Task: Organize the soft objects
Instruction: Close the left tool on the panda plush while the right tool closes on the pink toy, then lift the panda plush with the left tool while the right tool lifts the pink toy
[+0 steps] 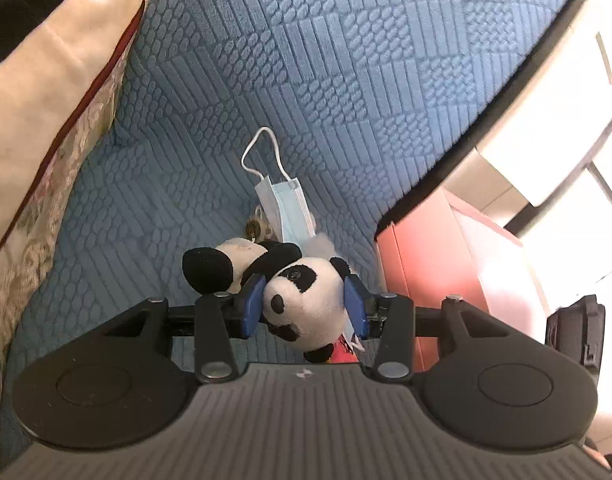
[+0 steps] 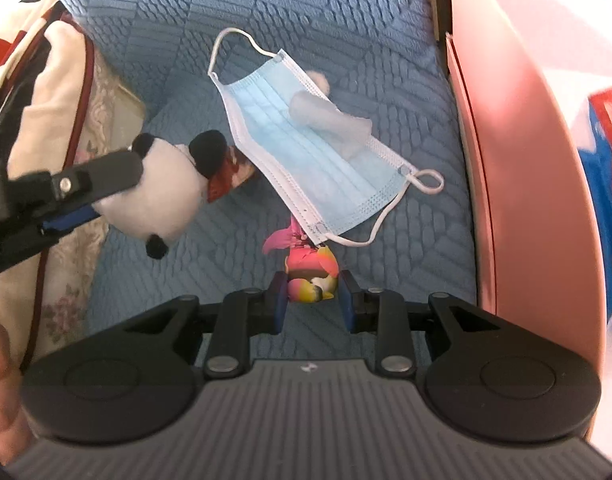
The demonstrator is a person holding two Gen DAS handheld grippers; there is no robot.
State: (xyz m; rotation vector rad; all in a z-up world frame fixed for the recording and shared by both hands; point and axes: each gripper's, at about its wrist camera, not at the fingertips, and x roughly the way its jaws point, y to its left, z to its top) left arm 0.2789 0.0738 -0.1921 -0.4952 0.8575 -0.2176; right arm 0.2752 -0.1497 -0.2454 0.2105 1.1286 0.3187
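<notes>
Left hand-held gripper (image 1: 306, 306) clamps the panda plush (image 1: 302, 300) by its head: white fur, black ears, eye patches and limbs, lifted above the blue quilted cushion (image 1: 345, 60). Right hand-held gripper (image 2: 311, 300) pinches a pink-yellow plush toy (image 2: 311, 276) beside the light-blue face mask (image 2: 302, 148) lying flat.

Blue textured sofa (image 1: 345, 60), floral cushion (image 1: 34, 208), pink box (image 2: 517, 160).

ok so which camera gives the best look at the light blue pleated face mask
The right wrist view: the light blue pleated face mask lies spread out on the blue textured cushion, both white ear loops showing. In the left wrist view the mask is seen edge-on, partly hidden behind the black-and-white plush panda.
</notes>
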